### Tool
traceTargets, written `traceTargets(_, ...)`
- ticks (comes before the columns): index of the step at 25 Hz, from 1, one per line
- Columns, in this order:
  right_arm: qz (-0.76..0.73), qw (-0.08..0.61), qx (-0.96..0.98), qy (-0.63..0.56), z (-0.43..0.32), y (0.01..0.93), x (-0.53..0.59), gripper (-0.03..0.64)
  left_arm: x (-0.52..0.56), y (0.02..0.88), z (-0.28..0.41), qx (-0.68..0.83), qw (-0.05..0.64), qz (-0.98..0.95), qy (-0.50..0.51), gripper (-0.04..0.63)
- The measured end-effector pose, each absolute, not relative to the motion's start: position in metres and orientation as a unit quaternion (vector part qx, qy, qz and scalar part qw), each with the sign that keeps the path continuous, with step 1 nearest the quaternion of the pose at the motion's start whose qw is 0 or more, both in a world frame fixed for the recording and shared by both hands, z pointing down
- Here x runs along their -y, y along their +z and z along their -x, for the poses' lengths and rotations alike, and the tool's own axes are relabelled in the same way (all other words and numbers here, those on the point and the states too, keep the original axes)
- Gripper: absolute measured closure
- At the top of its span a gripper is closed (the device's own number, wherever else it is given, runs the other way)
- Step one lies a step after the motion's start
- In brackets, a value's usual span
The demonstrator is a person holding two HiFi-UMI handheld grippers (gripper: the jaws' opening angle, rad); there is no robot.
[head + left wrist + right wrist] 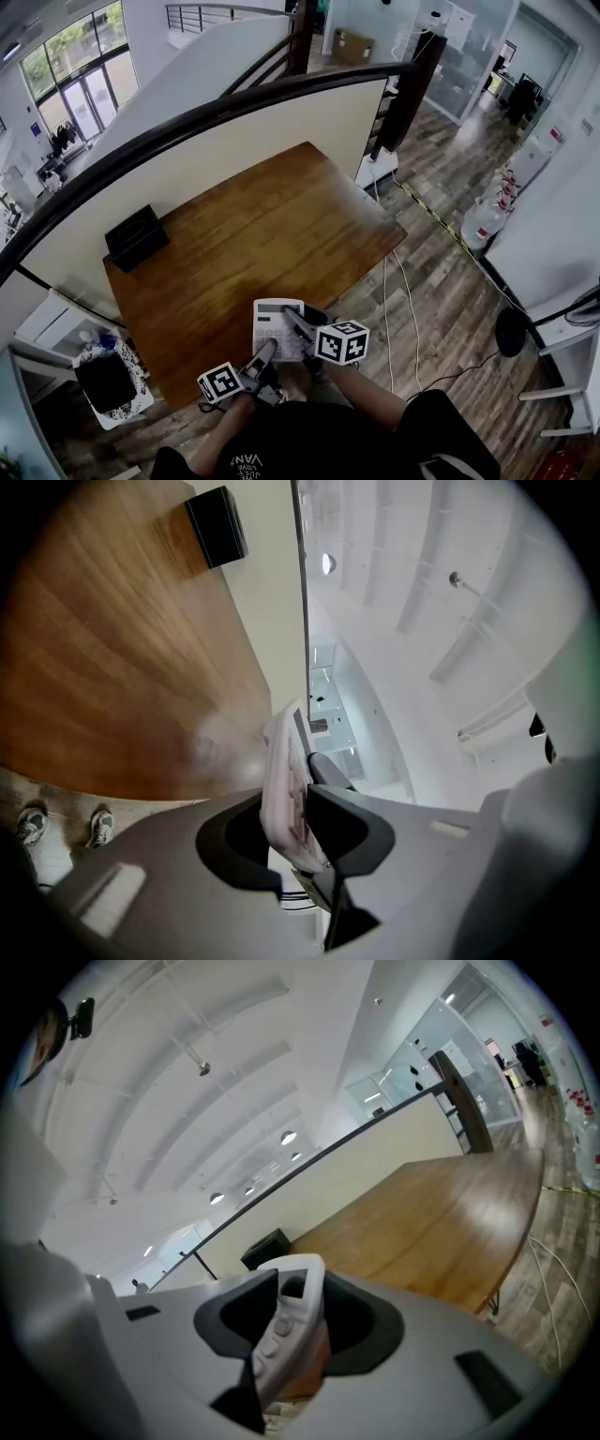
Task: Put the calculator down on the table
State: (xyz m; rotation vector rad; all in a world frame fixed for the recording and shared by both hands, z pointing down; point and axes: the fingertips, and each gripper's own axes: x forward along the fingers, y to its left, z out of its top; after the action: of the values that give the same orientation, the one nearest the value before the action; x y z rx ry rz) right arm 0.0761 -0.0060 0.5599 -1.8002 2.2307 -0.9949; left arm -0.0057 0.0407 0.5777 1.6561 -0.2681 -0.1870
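Containers: a black rectangular box [137, 236] sits at the upper-left end of the brown wooden table [281, 225], close to the cream partition; whether it is open, and what it holds, cannot be told. A brown cardboard box [352, 45] sits at top centre of the head view, beyond the railing, contents unseen. Large pale plastic bottles [482, 223] stand grouped on the plank floor at the right. Writing: white print on the person's dark shirt [246, 459] at the bottom edge, upside down and too small to read. The left marker cube [218, 382] and right marker cube [341, 341] carry black-and-white square patterns, no letters. Task object: a pale grey rectangular plastic calculator [277, 328], lower centre of the head view, over the table's near edge, face up, display strip at its far end and keys below it. Whether its underside touches the wood cannot be told. The left gripper [265, 352] comes in from the lower left and pinches the calculator's near end; in the left gripper view the calculator shows edge-on, clamped between jaws set narrowly. The right gripper [294, 324] comes in from the lower right, one jaw lying across the key face; in the right gripper view its jaws stand wider, closed on the calculator, round grey keys showing between them.
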Motion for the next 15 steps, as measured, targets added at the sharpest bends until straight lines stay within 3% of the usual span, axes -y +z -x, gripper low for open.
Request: traceTargets(15, 0.475, 0.001, -0.812, -0.338, -0.136, 0.558, 0.084, 0.479, 0.017, 0.578, -0.070, 0.222, 0.643, -0.713, -0.169, 0.511)
